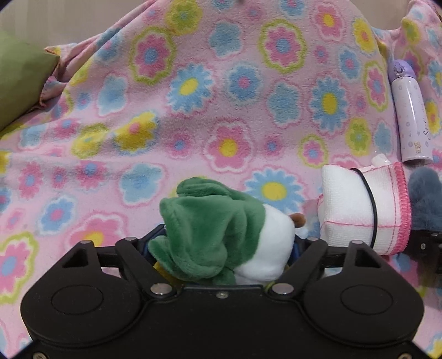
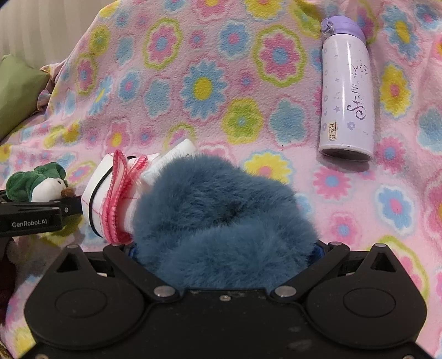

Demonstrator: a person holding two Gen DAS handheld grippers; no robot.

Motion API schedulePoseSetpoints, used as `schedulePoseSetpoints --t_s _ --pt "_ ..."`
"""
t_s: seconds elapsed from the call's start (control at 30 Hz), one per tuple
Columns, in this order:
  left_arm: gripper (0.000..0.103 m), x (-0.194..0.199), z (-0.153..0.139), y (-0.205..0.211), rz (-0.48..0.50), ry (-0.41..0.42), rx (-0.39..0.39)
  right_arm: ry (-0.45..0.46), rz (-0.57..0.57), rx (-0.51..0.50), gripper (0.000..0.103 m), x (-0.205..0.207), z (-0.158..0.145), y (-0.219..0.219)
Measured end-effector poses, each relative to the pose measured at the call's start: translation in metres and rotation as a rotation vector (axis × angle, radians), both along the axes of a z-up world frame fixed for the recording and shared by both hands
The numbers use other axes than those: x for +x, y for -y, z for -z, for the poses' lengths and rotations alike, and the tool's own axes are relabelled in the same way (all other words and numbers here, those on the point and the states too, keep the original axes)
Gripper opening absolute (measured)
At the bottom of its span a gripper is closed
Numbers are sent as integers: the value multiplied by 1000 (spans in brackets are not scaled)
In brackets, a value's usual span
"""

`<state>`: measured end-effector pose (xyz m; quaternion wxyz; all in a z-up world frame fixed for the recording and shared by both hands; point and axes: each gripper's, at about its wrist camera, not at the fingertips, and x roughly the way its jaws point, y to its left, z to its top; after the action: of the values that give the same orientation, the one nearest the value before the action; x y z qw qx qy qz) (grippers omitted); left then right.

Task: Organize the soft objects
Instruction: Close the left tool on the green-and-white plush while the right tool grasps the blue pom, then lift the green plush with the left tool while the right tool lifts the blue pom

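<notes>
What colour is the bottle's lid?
Purple, a shade darker than the pale lilac bottle; the lid shows best in the right wrist view.

Matte black left gripper [image 1: 221, 243] and right gripper [image 2: 223, 248]: twin round housings, angled linkage arms, silver screws, blue finger trim; white "GenRobot.AI" lettering on the left unit's side.

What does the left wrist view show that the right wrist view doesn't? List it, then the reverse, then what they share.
Only the left wrist view: the left gripper closed around the green and white plush.
Only the right wrist view: the right gripper closed around the blue furry item.
Both: the plush, the white pink-edged cloth bundle, the purple bottle, the floral blanket, the green cushion.
</notes>
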<state>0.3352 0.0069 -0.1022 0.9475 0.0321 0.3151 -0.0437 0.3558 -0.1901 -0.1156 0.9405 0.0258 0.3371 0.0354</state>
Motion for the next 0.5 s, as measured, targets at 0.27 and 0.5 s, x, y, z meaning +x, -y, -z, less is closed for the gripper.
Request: schedulePoseSetpoints --t_s 0.27,0.5 --pt "73 -1 0 1 6 2 14 2 6 -6 103 0 0 -1" --pt "74 1 1 2 5 -8 27 -2 13 -17 103 1 1 -2"
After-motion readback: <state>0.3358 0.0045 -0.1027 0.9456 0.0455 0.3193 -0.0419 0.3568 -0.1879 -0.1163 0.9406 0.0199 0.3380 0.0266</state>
